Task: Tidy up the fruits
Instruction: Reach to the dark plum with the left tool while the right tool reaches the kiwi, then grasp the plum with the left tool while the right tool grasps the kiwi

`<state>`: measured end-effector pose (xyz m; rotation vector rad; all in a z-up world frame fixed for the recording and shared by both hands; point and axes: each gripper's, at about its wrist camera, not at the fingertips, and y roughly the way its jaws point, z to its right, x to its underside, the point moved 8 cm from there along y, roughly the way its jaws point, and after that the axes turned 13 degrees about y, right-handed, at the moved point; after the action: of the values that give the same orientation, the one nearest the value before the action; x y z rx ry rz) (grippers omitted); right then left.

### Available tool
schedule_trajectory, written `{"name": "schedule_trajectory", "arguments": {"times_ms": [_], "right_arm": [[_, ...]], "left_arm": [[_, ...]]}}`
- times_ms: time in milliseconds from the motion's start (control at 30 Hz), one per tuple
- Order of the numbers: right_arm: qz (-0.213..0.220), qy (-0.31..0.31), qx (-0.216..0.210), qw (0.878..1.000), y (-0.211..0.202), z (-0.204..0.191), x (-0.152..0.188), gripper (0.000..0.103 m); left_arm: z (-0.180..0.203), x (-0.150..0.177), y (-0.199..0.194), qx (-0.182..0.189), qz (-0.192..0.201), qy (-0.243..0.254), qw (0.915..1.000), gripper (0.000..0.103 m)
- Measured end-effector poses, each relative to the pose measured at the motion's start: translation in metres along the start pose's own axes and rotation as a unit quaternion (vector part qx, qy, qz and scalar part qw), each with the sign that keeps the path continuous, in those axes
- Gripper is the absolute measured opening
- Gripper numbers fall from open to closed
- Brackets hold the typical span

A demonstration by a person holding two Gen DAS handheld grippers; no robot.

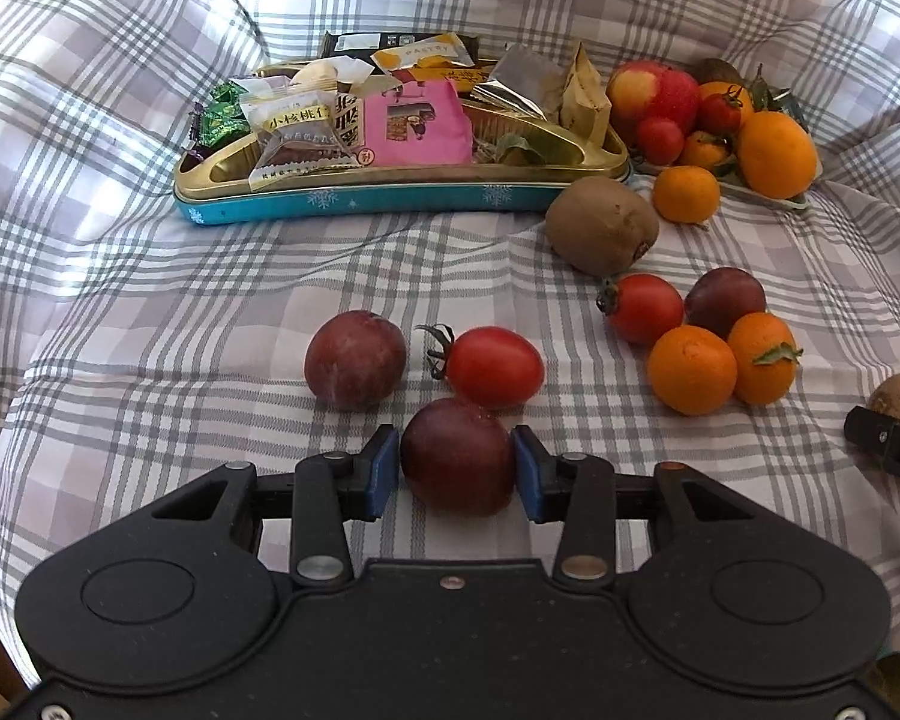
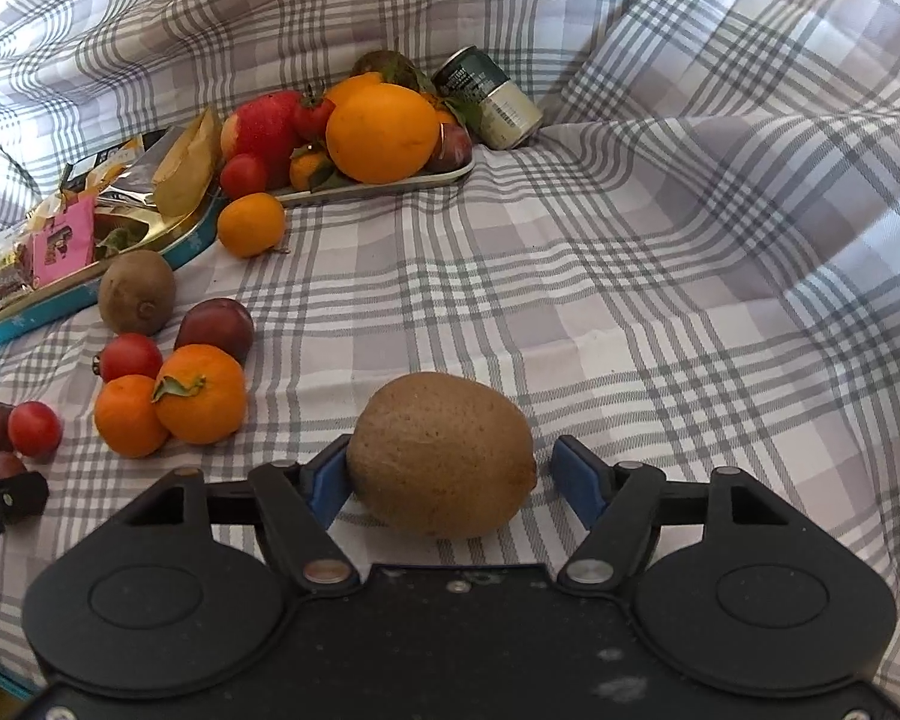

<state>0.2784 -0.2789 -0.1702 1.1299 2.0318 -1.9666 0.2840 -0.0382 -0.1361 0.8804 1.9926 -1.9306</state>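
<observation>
My left gripper [image 1: 457, 463] is shut on a dark plum [image 1: 457, 456] resting on the checked cloth; both blue pads touch it. Just beyond it lie another plum [image 1: 354, 359] and a cherry tomato [image 1: 494, 366]. My right gripper [image 2: 450, 477] is open around a kiwi [image 2: 442, 454] on the cloth; the left pad touches it, the right pad stands clear. A white fruit tray [image 2: 384, 185] at the back holds an orange [image 2: 382, 133], an apple, tomatoes and tangerines. Loose fruit lies in a cluster: a kiwi [image 1: 601, 224], a tomato, a plum and two tangerines [image 1: 692, 369].
A gold and teal tin [image 1: 390, 195] full of wrapped snacks stands at the back left. A green can [image 2: 488, 98] lies on its side behind the fruit tray. One tangerine [image 2: 251, 224] sits between tin and tray. The cloth rises in folds on all sides.
</observation>
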Motion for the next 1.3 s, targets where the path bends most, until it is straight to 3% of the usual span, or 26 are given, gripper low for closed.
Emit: {"name": "schedule_trajectory", "arguments": {"times_ms": [133, 233, 467, 700, 1300], "right_arm": [[0.007, -0.005, 0.005, 1.000, 0.002, -0.002, 0.001, 0.074], [0.016, -0.013, -0.001, 1.000, 0.000, -0.004, 0.000, 0.062], [0.012, -0.009, -0.001, 1.000, -0.010, -0.004, -0.001, 0.062], [0.018, -0.011, -0.019, 1.000, -0.044, -0.005, 0.006, 0.062], [0.018, -0.065, -0.085, 0.994, -0.150, -0.018, 0.078, 0.062]], "left_arm": [[0.002, -0.002, 0.001, -0.001, 0.003, 0.009, 1.0000, 0.048], [0.003, -0.003, 0.000, 0.002, 0.002, 0.011, 0.9999, 0.048], [0.003, -0.005, -0.019, 0.010, 0.020, 0.011, 0.9997, 0.048], [0.004, -0.002, -0.053, 0.012, 0.045, 0.019, 0.9988, 0.048], [0.015, 0.071, -0.123, 0.031, 0.038, 0.038, 0.9981, 0.047]]}}
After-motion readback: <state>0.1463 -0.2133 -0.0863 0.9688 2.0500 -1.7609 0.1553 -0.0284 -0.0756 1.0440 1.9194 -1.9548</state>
